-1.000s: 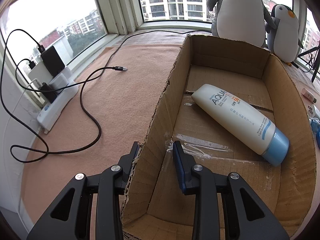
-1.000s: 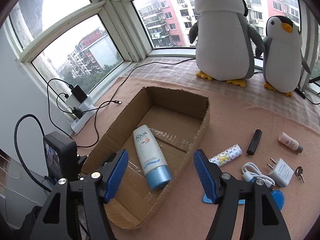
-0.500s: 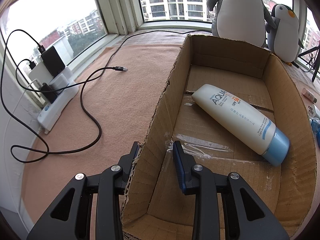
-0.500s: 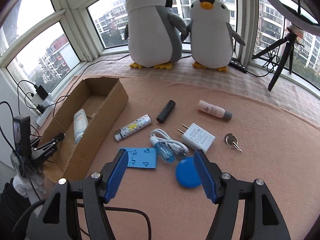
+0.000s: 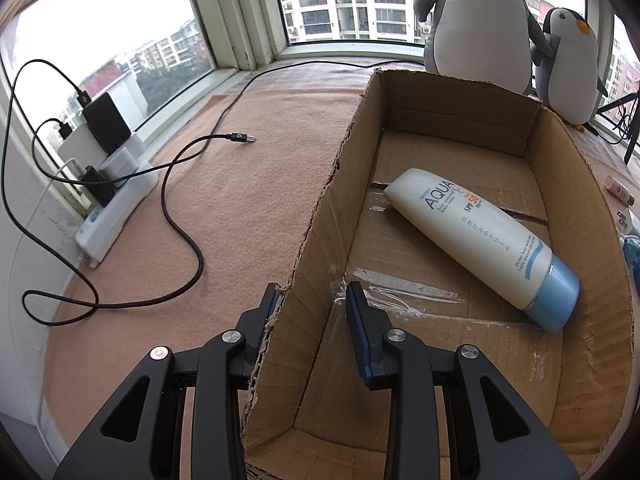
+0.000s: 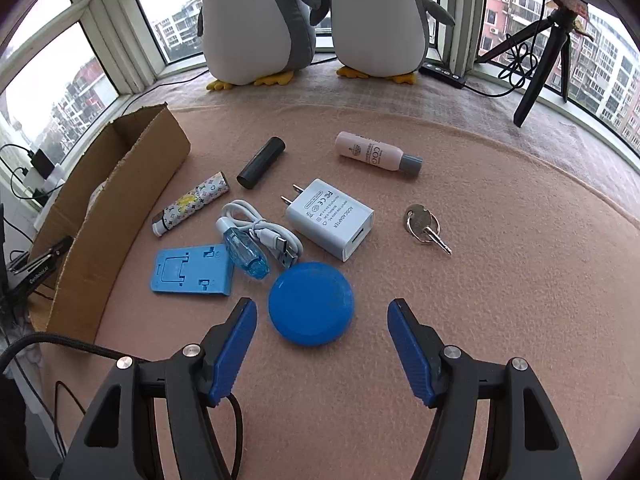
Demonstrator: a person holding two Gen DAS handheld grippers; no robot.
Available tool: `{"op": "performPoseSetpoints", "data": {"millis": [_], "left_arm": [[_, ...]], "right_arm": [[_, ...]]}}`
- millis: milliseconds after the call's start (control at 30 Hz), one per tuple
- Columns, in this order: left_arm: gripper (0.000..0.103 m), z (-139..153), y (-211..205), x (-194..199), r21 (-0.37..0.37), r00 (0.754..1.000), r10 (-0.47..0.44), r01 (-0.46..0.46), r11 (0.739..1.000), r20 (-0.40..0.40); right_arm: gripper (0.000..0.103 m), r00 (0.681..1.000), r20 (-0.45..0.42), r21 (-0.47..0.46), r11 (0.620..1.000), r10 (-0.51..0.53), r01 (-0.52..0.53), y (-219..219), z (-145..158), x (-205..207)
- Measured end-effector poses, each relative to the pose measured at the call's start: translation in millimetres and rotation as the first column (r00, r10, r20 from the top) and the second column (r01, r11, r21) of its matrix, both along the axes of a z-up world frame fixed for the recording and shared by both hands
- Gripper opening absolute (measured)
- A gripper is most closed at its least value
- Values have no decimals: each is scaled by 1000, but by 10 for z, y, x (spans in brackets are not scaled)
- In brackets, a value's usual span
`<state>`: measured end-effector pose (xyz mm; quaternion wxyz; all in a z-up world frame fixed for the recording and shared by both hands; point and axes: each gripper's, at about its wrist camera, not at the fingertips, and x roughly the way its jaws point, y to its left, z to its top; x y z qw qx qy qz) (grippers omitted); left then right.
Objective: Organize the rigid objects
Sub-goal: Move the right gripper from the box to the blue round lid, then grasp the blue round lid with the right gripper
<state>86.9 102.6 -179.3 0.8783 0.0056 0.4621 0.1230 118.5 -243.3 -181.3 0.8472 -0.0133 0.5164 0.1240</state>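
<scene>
My left gripper [image 5: 312,304] is shut on the left wall of the cardboard box [image 5: 320,216], one finger outside and one inside. A white sunscreen tube with a blue cap [image 5: 480,240] lies in the box. My right gripper [image 6: 322,320] is open and empty, low over the mat, just in front of a round blue lid [image 6: 311,303]. Beyond it lie a blue phone stand [image 6: 192,270], a white charger [image 6: 330,218], a white cable [image 6: 264,232], a patterned tube [image 6: 192,208], a black tube [image 6: 261,162], a pink bottle [image 6: 376,154] and keys [image 6: 424,226].
The box [image 6: 112,208] stands left of the loose items in the right wrist view. Two plush penguins [image 6: 312,20] sit at the window. A tripod [image 6: 548,52] stands at the back right. A power strip [image 5: 116,208] and black cable [image 5: 180,232] lie left of the box.
My right gripper has swung right from over the box and come down close to the loose items, nearest the blue lid. The left gripper has not moved.
</scene>
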Motion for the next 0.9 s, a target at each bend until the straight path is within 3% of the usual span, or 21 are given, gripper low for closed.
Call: {"op": "performPoseSetpoints", "data": {"millis": [900], "left_arm": [[30,2,1,0,0,1000,1,-1,1000,0]], "right_arm": [[64,999,5,-122,991,51,-50,196,-187,29]]}}
